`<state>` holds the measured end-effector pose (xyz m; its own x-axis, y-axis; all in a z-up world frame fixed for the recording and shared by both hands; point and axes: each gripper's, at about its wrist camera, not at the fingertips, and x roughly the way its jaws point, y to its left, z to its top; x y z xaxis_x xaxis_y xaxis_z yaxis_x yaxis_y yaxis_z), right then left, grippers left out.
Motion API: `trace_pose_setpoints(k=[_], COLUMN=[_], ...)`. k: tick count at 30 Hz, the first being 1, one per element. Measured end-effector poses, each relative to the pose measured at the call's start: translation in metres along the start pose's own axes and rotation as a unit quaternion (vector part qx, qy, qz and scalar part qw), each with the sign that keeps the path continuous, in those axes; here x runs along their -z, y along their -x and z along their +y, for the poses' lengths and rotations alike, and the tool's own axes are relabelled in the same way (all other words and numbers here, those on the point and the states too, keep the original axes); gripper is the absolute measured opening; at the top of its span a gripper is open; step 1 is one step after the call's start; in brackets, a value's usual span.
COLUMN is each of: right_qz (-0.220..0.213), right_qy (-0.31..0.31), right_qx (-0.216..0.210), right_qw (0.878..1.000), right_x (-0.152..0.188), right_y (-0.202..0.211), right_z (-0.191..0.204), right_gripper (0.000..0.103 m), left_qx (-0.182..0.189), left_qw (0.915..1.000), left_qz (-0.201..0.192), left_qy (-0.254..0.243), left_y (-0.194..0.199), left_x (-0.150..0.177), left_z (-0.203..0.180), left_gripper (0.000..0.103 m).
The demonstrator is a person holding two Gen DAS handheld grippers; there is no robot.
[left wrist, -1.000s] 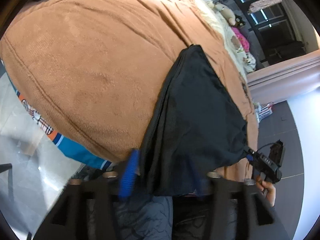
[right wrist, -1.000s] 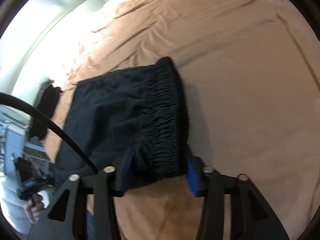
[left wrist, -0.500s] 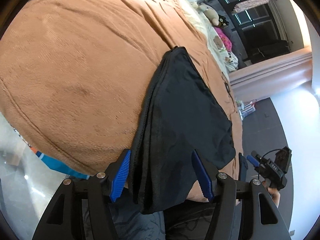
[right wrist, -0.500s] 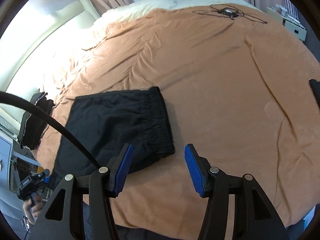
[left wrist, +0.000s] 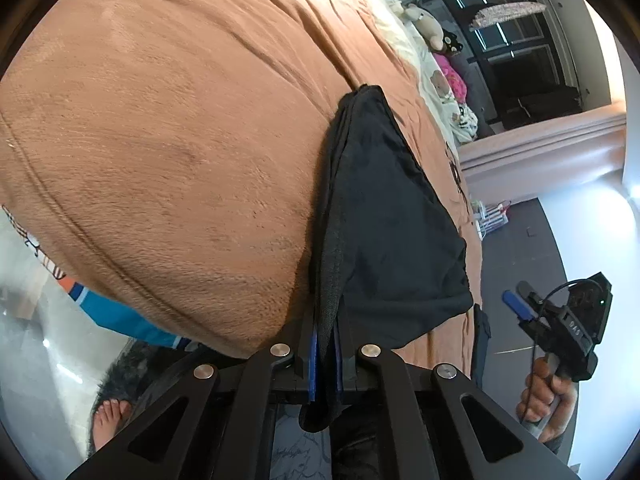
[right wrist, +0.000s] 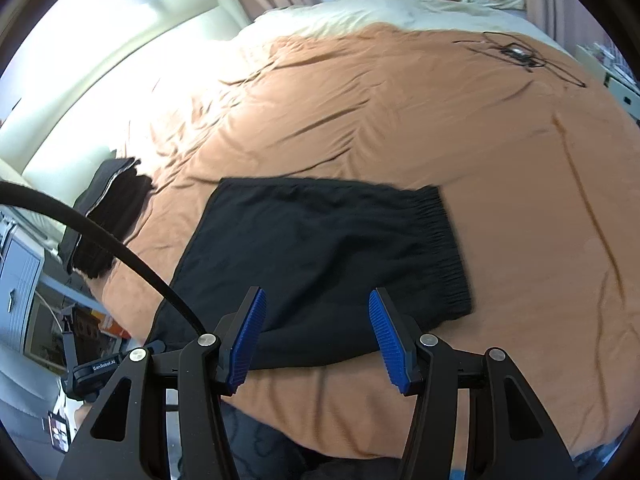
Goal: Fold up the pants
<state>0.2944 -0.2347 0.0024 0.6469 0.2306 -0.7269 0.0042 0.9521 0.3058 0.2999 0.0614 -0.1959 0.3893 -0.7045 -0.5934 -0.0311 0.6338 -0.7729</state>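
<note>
In the left wrist view, our left gripper (left wrist: 326,356) has its jaws pressed narrow on the near edge of the black pants (left wrist: 384,232), with a fold of dark cloth squeezed between the blue pads (left wrist: 313,364) and a loose bit hanging below them. Ahead of the jaws the pants lie folded on the brown blanket (left wrist: 180,140), running away from us toward the far end of the bed. Left of the jaws the blanket drops over the bed edge, and a bare foot (left wrist: 108,420) shows on the floor below. Right of the jaws, apart from the pants, we see the right gripper (left wrist: 520,308) held in a hand (left wrist: 548,400). Far ahead on the right lie soft toys (left wrist: 432,28) beside a dark window (left wrist: 516,52).

In the right wrist view, our right gripper (right wrist: 318,332) stands with its jaws wide and nothing between them, hovering over the near edge of the pants (right wrist: 320,248). The pants lie flat just ahead of the jaws, with the gathered waistband (right wrist: 448,248) ahead and to the right. Ahead and to the left another dark folded garment (right wrist: 104,216) sits at the edge of the blanket (right wrist: 400,120). Far ahead on the right a black cable (right wrist: 516,54) lies tangled on the blanket.
</note>
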Motion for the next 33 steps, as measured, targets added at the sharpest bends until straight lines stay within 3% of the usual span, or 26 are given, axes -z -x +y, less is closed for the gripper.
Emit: trace_pose_setpoints(k=[15, 22, 33], right_qz=[0.071, 0.067, 0.028], right_qy=[-0.004, 0.005, -0.004], right_qx=[-0.003, 0.007, 0.035], right_qw=[0.997, 0.998, 0.999], right_x=[0.017, 0.035, 0.021], right_y=[-0.11, -0.113, -0.143], right_z=[0.04, 0.048, 0.056], right_gripper=[0.052, 0.052, 0.052], left_qx=[0.005, 0.006, 0.007], left_qw=[1.0, 1.0, 1.0], left_qz=[-0.001, 0.001, 0.003], left_qy=[0.007, 0.006, -0.001], left_y=[-0.002, -0.008, -0.004], left_x=[-0.002, 0.0, 0.0], left_z=[-0.007, -0.007, -0.008], left_gripper=[0.006, 0.008, 0.008])
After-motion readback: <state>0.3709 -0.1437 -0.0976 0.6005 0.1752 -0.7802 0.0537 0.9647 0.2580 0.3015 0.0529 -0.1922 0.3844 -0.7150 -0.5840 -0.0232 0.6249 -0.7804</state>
